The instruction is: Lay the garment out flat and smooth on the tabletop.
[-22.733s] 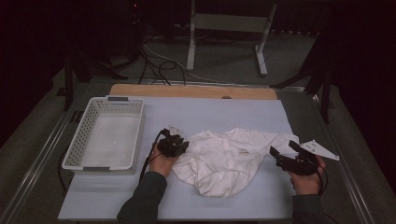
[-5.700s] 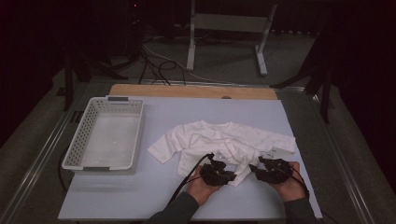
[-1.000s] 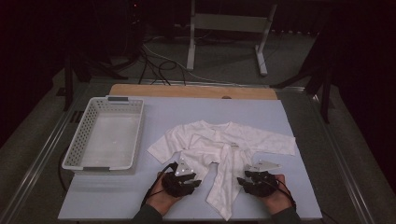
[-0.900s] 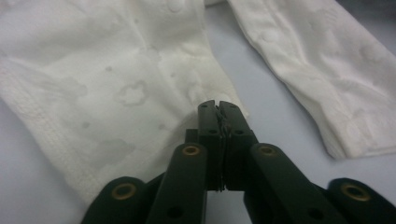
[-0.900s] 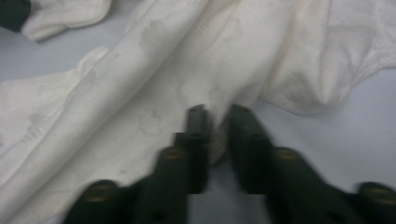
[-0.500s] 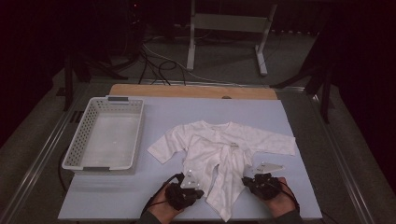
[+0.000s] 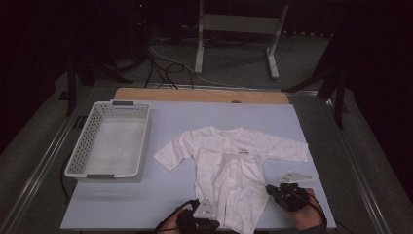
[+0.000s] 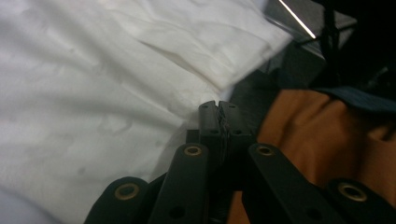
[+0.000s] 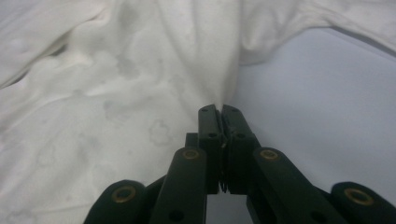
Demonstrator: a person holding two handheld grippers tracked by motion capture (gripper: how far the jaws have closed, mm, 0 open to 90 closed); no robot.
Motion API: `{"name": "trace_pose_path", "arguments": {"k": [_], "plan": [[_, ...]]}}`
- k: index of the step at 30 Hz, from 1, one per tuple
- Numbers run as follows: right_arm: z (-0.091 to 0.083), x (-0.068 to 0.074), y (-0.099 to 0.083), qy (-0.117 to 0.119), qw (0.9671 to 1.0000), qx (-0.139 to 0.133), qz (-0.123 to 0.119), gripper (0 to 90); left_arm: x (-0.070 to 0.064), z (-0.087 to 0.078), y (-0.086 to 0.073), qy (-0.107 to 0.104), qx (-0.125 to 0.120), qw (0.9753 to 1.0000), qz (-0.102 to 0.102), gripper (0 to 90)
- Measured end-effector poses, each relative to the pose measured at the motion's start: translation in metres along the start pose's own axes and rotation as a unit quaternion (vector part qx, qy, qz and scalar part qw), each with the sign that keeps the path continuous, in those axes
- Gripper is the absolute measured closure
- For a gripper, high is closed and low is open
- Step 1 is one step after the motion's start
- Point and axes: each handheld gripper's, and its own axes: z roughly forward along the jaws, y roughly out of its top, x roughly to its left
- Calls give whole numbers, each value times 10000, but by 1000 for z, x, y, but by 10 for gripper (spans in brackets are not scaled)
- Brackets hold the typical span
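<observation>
Since 0.5 s ago both hands have drawn back toward the near table edge, stretching the white baby shirt [image 7: 234, 168] longer down the blue table [image 7: 160, 195]. The left gripper [image 7: 210, 225] and right gripper [image 7: 271, 190] each have jaws pressed together on the shirt's hem, at its 2 lower corners. The white basket [image 7: 109, 141] sits well apart at left, with open table between.

Basket [image 7: 108, 141] blocks table's [image 7: 195, 195] left side, well apart from shirt [image 7: 229, 161]; open strip between them passable.
</observation>
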Motion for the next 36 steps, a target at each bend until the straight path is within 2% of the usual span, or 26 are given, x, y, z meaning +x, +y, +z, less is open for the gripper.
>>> {"name": "trace_pose_path", "arguments": {"k": [2, 3, 5, 6, 7, 8, 10, 12, 14, 16, 18, 20, 22, 25, 26, 27, 28, 30, 34, 36], "plan": [[-1, -4, -2, -70, 10000, 24, -37, 876, -4, 2, 0, -81, -44, 10000, 1, 860], [-2, -4, -3, -79, 10000, 29, -16, 876, -3, 1, 1, -35, -124, 9999, -22, 792], [-4, -4, -4, -87, 10000, -6, 37, 874, 3, -6, 2, 169, -317, 9992, -158, 638], [-4, -5, -4, -71, 10000, -30, 53, 859, 9, -11, 3, 373, -456, 9979, -259, 587], [-4, -5, -4, -82, 9999, -65, 70, 835, 17, -18, 3, 597, -600, 9958, -357, 538], [-4, -5, -4, -59, 9999, -83, 69, 831, 25, -24, 2, 786, -783, 9927, -480, 509], [-4, -6, -4, -54, 9999, -87, 112, 835, 42, -34, 2, 1109, -1001, 9860, -737, 464], [-4, -6, -3, -47, 9999, -97, 120, 843, 58, -40, 3, 1368, -1171, 9788, -973, 436], [-3, -5, -3, -47, 9999, -98, 105, 844, 72, -42, 4, 1496, -1290, 9732, -1179, 410], [-2, -5, -3, -52, 9999, -86, 117, 835, 83, -40, 6, 1585, -1287, 9707, -1271, 413], [-2, -5, -3, -37, 9998, -104, 148, 748, 93, -35, 8, 1590, -1254, 9694, -1386, 410], [0, -5, -4, -91, 9997, -52, 218, 642, 102, -28, 10, 1600, -1153, 9687, -1506, 409], [2, -7, -6, -111, 9995, 12, 303, 607, 109, -22, 11, 1643, -1034, 9685, -1560, 419], [3, -10, -10, 5, 9989, 115, 465, 607, 113, -14, 11, 1717, -802, 9692, -1573, 480], [3, -10, -10, -2, 9989, 97, 467, 620, 113, -11, 11, 1680, -720, 9703, -1585, 518], [2, -10, -11, 15, 9988, 106, 469, 643, 111, -11, 11, 1731, -697, 9706, -1518, 570], [2, -10, -11, 38, 9989, 113, 457, 697, 111, -11, 11, 1602, -656, 9729, -1531, 688], [2, -9, -10, 150, 9986, 147, 476, 793, 110, -10, 11, 1481, -606, 9750, -1544, 869], [2, -6, -10, 220, 9988, 235, 375, 873, 105, -14, 10, 1317, -425, 9797, -1448, 892], [2, -6, -10, 232, 9988, 253, 356, 878, 104, -19, 7, 1318, -378, 9797, -1464, 893]]}}
